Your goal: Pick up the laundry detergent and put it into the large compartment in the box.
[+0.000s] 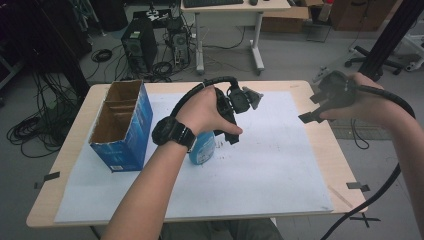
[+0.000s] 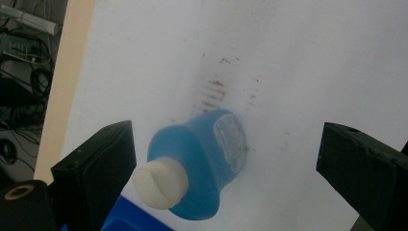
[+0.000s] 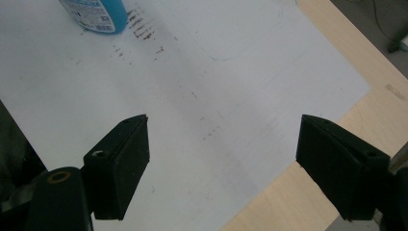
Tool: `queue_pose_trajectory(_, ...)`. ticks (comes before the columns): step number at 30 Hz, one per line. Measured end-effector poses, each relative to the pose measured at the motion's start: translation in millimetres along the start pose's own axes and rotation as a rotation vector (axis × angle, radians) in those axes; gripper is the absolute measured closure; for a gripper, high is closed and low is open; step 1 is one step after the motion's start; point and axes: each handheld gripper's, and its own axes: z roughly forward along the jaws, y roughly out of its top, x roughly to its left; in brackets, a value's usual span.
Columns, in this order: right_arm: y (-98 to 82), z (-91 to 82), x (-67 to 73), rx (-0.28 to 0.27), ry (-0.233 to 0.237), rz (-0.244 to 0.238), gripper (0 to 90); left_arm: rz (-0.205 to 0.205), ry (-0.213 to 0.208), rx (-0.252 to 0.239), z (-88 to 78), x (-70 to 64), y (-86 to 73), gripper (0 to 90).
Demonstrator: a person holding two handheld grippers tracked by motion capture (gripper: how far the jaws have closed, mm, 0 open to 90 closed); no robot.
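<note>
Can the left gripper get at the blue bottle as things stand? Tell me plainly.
Probably yes. The left gripper hangs above the bottle with jaws open wide, the white cap near one jaw, and nothing lies between them.

A blue cardboard box (image 1: 121,127) with an open top stands near the left edge of the table (image 1: 310,95), its brown inside split by dividers into 3 compartments. A white sheet (image 1: 270,165) covers most of the tabletop, with brown smudges (image 2: 211,94) near its middle. Black tape strips (image 1: 358,186) lie at the left and right edges.
</note>
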Motion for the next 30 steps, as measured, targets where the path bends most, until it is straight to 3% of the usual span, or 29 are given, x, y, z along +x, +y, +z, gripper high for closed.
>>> queue_pose_trajectory(15,-4.5,4.0,-5.3,0.003,0.007,0.013,19.3,0.018,-0.001,0.004,1.9,2.3,3.9,6.8)
queue_pose_trajectory(30,-2.7,6.8,-3.0,0.003,0.016,0.008,19.0,-0.042,0.022,0.001,-4.3,11.0,1.1,6.7)
